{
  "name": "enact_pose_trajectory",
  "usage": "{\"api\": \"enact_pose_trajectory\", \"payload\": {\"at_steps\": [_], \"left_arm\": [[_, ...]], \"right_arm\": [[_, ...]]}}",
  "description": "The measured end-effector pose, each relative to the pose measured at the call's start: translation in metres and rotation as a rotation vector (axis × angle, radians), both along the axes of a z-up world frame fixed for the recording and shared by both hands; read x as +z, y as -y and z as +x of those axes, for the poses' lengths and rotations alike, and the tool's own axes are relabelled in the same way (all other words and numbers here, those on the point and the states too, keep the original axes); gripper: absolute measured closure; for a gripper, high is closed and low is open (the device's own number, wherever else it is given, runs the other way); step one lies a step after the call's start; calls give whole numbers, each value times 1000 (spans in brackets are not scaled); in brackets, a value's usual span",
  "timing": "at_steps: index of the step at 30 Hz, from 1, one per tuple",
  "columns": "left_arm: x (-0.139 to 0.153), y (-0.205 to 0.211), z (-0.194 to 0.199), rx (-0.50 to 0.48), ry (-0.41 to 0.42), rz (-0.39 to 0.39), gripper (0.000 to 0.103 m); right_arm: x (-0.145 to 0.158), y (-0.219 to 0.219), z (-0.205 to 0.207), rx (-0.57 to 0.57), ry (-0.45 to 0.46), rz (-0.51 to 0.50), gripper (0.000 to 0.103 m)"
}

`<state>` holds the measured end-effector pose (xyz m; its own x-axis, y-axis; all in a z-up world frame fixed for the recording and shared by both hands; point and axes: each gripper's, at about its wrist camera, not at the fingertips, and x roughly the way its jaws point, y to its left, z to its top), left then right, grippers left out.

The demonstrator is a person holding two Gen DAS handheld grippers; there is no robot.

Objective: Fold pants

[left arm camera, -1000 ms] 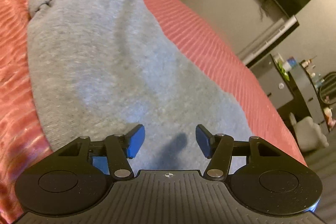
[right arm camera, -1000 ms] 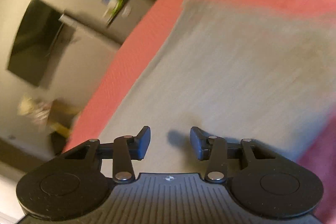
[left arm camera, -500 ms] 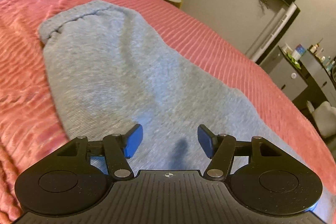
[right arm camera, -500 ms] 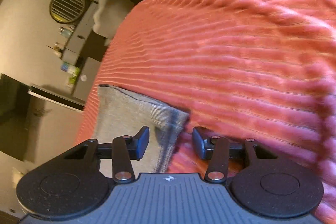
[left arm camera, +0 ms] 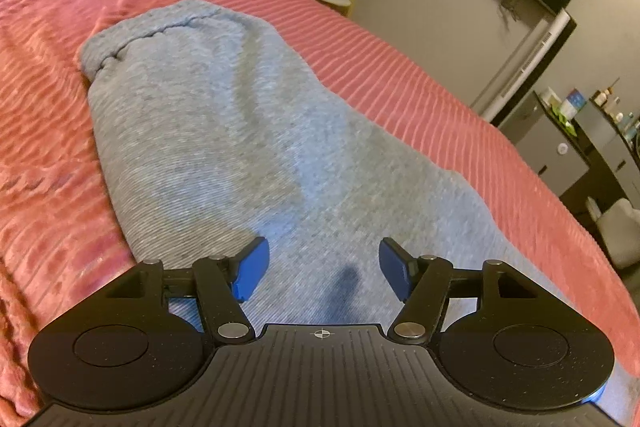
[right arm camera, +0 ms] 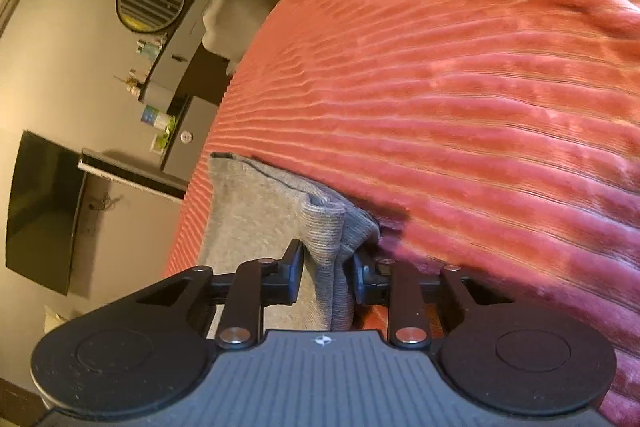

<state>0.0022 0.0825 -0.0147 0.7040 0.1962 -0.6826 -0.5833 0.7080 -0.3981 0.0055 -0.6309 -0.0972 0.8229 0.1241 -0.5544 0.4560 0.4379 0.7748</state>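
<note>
Jaws of right gripper (right arm camera: 326, 269) closing around pants (right arm camera: 324, 251) cuff; left gripper (left arm camera: 320, 269) wide, empty; one pants.

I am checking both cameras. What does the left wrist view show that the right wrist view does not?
Only left view: the waistband of the pants, and the open left tool over flat cloth. Only right view: the hem and the right tool closing on a raised fold. Both: gray pants on a red blanket.
</note>
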Motion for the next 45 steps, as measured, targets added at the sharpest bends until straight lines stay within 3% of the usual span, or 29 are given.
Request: {"api": "enact_pose_trajectory", "payload": {"at_steps": [2,4,8,12,14,17,21,24,27,28,30,32,34,36,37,38,39,41,45], "left_arm": [[0,-1,-1,3,4,-8,35],[0,-3,-2,9,11,-19,35],[4,-3,-7,13,27,-36,35],[11,2,-12,-11,47,-31,35],[14,4,-15,-27,60,-23,35],[19,9,-17,-47,79,1,35],[24,17,-19,-89,98,39,35],[26,24,-20,-138,112,55,34],[26,31,-18,-210,116,57,34],[26,34,-16,-234,118,52,34],[24,39,-12,-296,120,31,34],[23,44,-7,-341,122,8,34],[21,48,-1,-406,127,-33,34],[18,54,5,-473,120,-71,34],[17,57,10,-503,105,-93,34],[16,61,15,-530,89,-119,34],[16,64,21,-557,81,-155,34],[15,73,32,-589,89,-215,34],[3,97,63,-671,37,-298,31]], "right_arm": [[6,-3,5,24,-4,-40,78],[13,-8,9,47,-29,-118,88],[40,-25,14,78,-43,-266,90],[93,-81,32,184,-67,-628,94],[126,-128,41,290,10,-782,95],[164,-213,47,499,160,-914,95],[165,-330,32,866,316,-974,94],[125,-396,14,1122,320,-931,94],[76,-424,15,1288,173,-793,79],[66,-425,17,1291,114,-770,78],[73,-412,19,1258,132,-690,68],[86,-383,31,1174,146,-492,34],[90,-348,38,1024,151,-339,27],[83,-319,47,875,72,-303,27],[76,-309,50,810,-9,-366,39],[68,-300,52,748,-89,-431,61],[62,-290,54,695,-126,-383,61],[59,-271,54,618,-92,-230,61],[57,-264,53,578,-60,-173,59]]}}
